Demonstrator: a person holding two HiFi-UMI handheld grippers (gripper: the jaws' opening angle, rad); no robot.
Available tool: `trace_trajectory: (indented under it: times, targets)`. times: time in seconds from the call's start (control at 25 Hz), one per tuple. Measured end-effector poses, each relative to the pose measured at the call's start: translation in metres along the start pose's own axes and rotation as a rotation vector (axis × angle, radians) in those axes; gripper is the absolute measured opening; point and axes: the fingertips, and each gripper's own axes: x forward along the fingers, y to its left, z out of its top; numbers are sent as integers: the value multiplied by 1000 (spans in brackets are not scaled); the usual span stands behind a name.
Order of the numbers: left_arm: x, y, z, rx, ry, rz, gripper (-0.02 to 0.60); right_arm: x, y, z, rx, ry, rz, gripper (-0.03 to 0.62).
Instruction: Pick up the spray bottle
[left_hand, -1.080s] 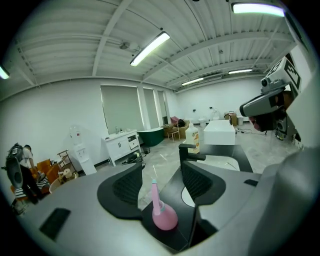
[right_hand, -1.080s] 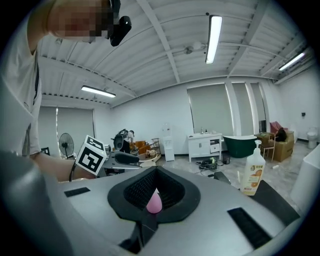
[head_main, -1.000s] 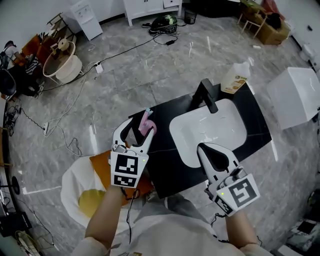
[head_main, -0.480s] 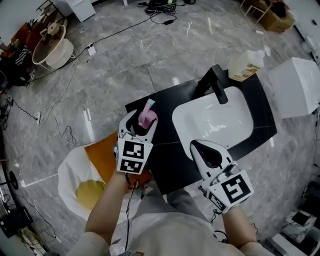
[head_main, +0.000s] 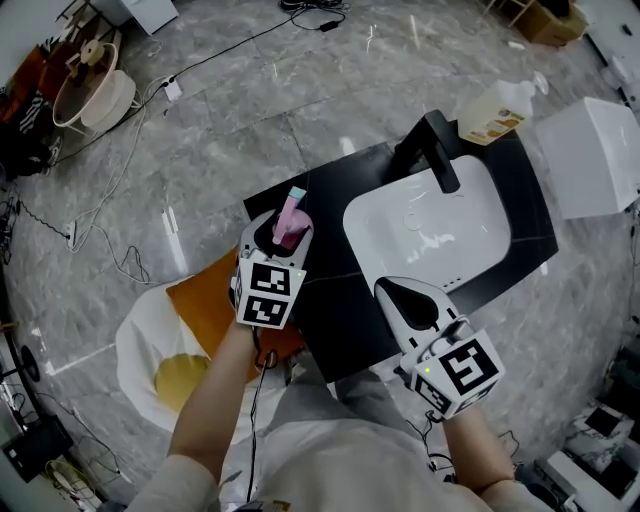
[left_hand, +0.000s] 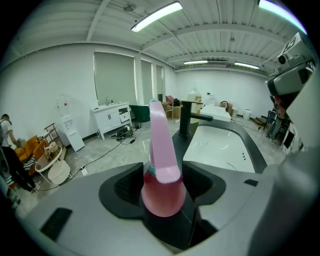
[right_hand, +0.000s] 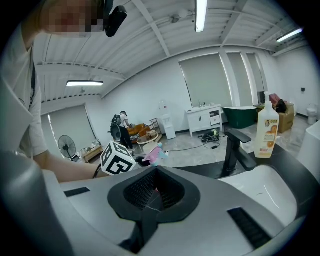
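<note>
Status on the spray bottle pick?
Left gripper shut on spray bottle; can't tell if lifted. Right gripper shut, empty, over counter. Nothing in the way.

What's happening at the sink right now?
A person works two handheld grippers at a black counter with a white sink. The left gripper has its jaws closed on the pink spray bottle, which stands upright near the counter's left end. Whether it's lifted yet can't be told. The right gripper is shut and empty, hovering over the counter's front edge by the sink.
</note>
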Motion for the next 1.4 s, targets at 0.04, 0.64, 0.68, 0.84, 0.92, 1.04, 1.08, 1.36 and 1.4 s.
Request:
trace_trajectory:
  times: [0.04,0.64,0.68,0.84,0.92,1.04,1.08,1.36,1.4]
  targets:
    - [1,0,0,3,-2,6,255,-1,0,-1,2,1,-2,28]
    - [-16,-7,12,11,-49,-11,239,-14,12,-11,20,3,-5,28]
    - [-18,-9,16,15,-60,-13,238,-15,13,-12,19,2,-5,28]
    - [-33,-14,33,42,-96,-13,238,-22,17,-7,14,-11,-5,28]
    - [-42,-15,45,55,-118,-17,238,-27,19,0,4,-28,-8,28]
    - [-61,-15,66,78,-151,-12,238,-37,19,15,-21,-64,-20,28]
    - [-68,-15,73,83,-163,-8,236,-42,19,22,-26,-78,-24,28]
    - [-124,-18,135,145,-269,31,236,-84,15,75,-70,-205,-65,28]
    - [-134,-19,144,152,-284,34,235,-92,15,82,-78,-224,-72,28]
